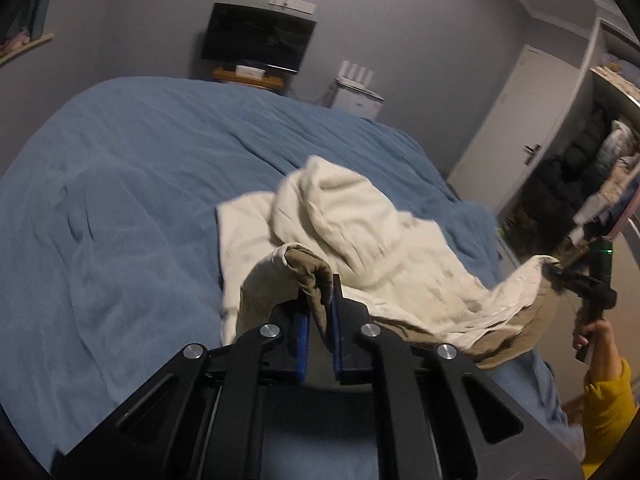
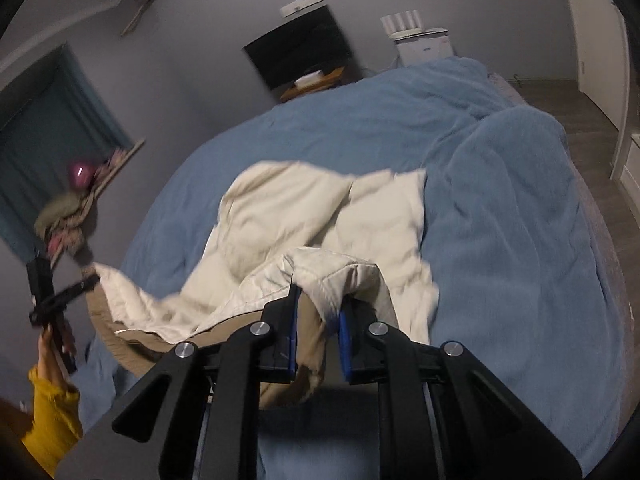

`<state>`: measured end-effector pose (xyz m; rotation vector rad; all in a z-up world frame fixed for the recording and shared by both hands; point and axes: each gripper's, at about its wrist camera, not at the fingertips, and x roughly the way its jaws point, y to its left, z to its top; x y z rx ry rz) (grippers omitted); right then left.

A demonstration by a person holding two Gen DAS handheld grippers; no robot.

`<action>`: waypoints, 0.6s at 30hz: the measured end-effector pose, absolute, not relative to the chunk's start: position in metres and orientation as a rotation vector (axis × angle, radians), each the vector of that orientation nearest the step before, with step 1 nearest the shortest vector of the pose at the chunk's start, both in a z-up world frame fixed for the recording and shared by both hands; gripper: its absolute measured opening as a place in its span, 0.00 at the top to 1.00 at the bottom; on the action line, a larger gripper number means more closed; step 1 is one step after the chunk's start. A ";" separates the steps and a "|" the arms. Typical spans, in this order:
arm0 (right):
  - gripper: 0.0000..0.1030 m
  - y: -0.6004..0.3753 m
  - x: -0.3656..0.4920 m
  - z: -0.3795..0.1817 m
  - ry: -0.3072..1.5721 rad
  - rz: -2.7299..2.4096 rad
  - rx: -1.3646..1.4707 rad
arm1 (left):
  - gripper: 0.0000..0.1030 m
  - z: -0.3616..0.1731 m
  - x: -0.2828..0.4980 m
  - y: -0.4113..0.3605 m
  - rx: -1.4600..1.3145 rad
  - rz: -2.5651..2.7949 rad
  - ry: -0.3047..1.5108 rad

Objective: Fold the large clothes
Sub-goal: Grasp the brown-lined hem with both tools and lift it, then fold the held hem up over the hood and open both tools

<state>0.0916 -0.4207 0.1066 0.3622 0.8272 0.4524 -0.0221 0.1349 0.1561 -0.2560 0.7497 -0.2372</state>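
A blue blanket (image 1: 140, 184) covers the bed, with a dark television (image 1: 258, 38) on the grey wall beyond and a white door (image 1: 516, 136) to the side. The cream jacket (image 1: 360, 240) lies rumpled on the near part of the bed, its shape blurred. The left hand-held gripper (image 1: 320, 300) pinches one edge of it, the right hand-held gripper (image 2: 318, 312) another.

You held the left gripper (image 1: 320, 294) raised and level, jaws pinched nearly closed on a fold of cloth. Your right gripper (image 2: 318, 308) did likewise, jaws slightly wider, cloth bunched between them. Both arms were spread apart, your right hand (image 1: 592, 334) and left hand (image 2: 54, 354) wrapped round the handles, yellow sleeves visible.
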 end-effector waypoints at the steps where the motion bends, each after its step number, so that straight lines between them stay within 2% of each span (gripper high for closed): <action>1: 0.87 -0.421 0.101 0.107 0.822 0.445 0.376 | 0.91 0.158 -0.013 0.137 -0.261 -0.224 0.749; 11: 0.87 -0.407 0.222 0.118 0.778 0.352 0.453 | 0.91 0.167 0.106 0.155 -0.317 -0.117 0.754; 18: 0.88 -0.397 0.307 0.085 0.839 0.258 0.488 | 0.91 0.139 0.198 0.155 -0.293 -0.037 0.829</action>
